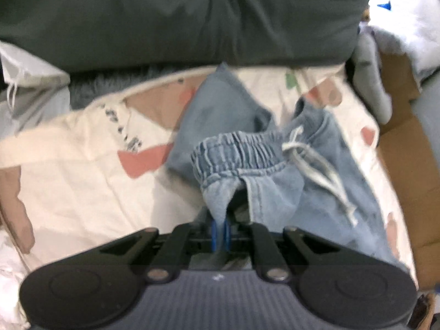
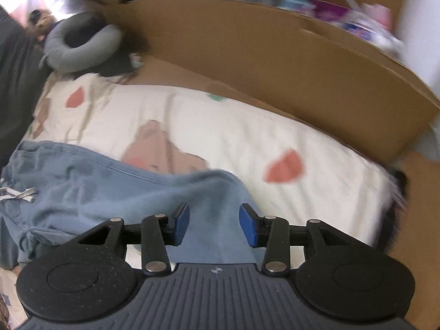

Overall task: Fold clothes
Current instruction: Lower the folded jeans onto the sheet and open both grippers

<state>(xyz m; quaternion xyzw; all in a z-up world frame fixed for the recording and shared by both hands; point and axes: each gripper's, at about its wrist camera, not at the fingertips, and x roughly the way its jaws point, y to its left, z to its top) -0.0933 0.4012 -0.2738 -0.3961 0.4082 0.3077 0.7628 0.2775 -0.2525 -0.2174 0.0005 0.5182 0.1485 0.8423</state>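
My left gripper [image 1: 220, 229] has its blue pads pressed together on a pinch of fabric just below the elastic waistband of the light blue denim drawstring trousers [image 1: 275, 181]; the cloth rises in a small peak from between the pads. My right gripper [image 2: 214, 224] has its jaws apart, blue pads [image 2: 182, 224] clear of the cloth on both sides, with a trouser leg lying beneath the gap; nothing is gripped there. The trousers lie crumpled on the cream bedsheet printed with pink and tan shapes [image 1: 82, 187], waistband gathered and bunched, one leg folded back toward the far side in the left wrist view. The white drawstring [image 1: 324, 170] trails loose across the front of the garment, knotted near the waistband. Beyond the trousers in the left wrist view sits a dark grey-green cushion [image 1: 165, 19] along the far edge of the sheet. In the right wrist view, a brown cardboard panel [image 2: 275, 46] stands along the sheet's far side, with a grey ring-shaped neck pillow [image 2: 79, 46] at its left end. Small coloured items behind the cardboard are too blurred to identify.
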